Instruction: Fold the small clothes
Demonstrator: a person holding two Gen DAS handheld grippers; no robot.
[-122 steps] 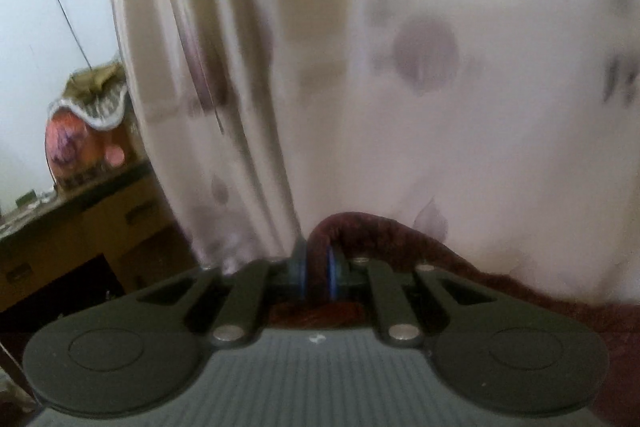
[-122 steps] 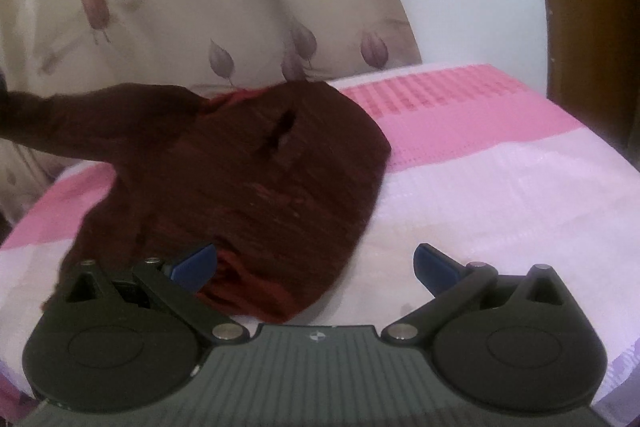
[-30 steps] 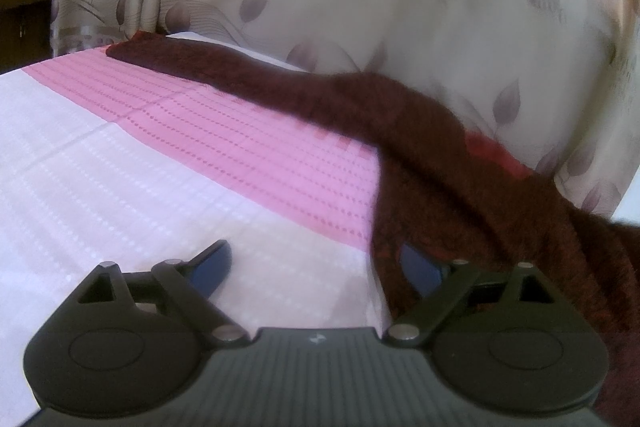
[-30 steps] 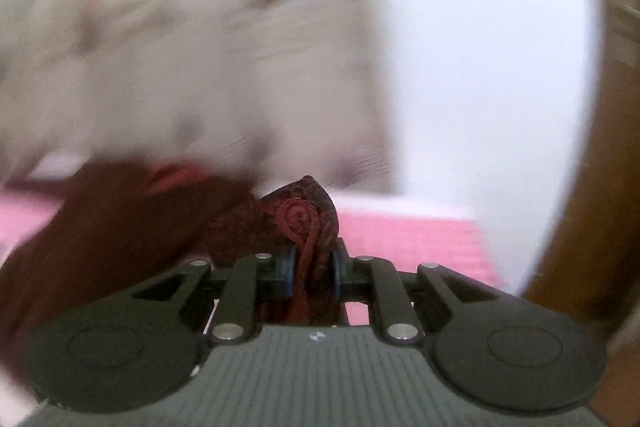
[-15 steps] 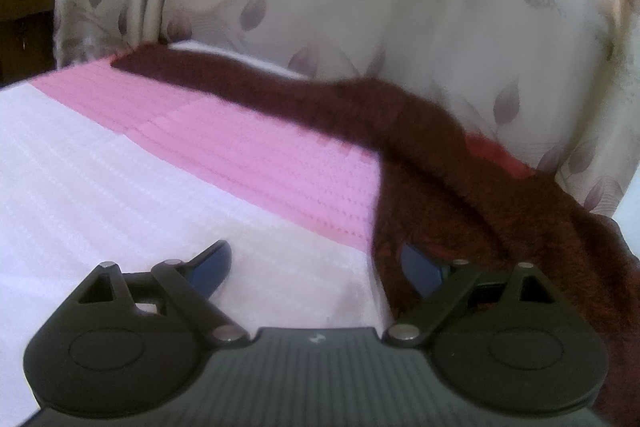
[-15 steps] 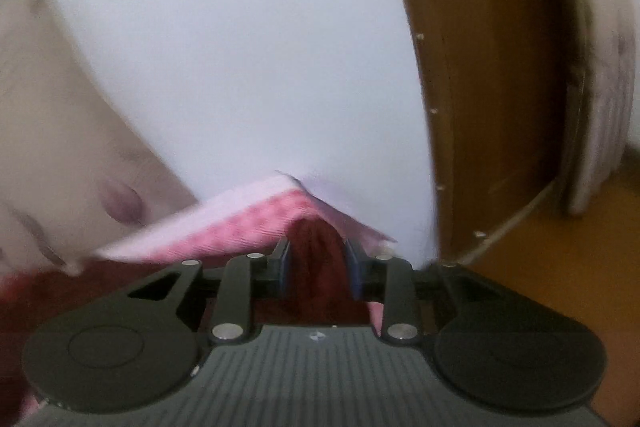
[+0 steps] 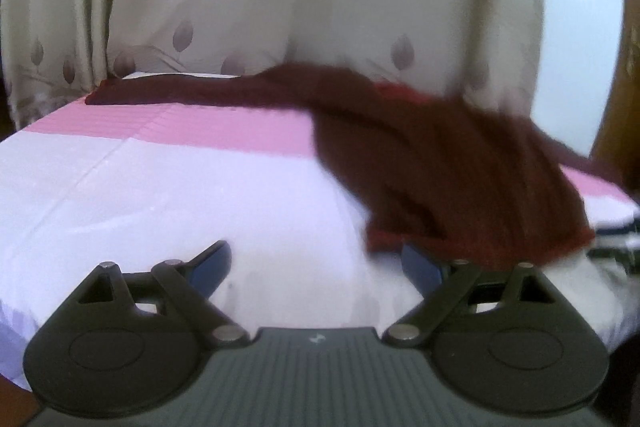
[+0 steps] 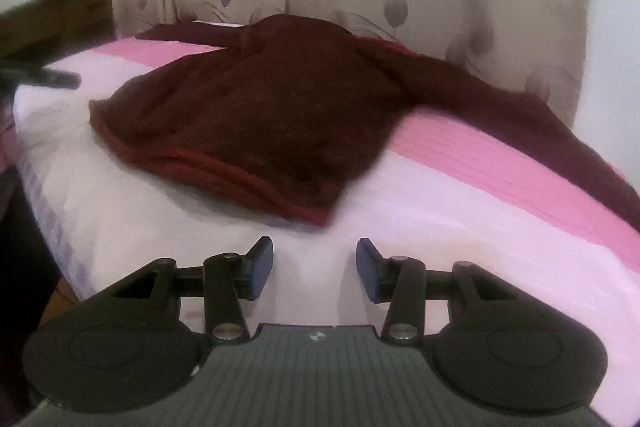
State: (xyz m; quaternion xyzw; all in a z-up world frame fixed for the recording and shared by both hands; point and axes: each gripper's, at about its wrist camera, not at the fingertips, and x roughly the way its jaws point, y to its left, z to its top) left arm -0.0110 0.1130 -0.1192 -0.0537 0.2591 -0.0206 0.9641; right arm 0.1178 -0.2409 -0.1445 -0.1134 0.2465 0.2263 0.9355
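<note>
We see both the left gripper [image 7: 316, 265] and right gripper [image 8: 315, 269] spread wide, empty, near the maroon sweater's [image 8: 256, 115] hem, over bare surface [image 8: 460, 227].

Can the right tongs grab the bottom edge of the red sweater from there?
Probably yes. The right tongs are open and empty, and the sweater lies flat just ahead on the bed, its hem facing them with nothing in between.
</note>
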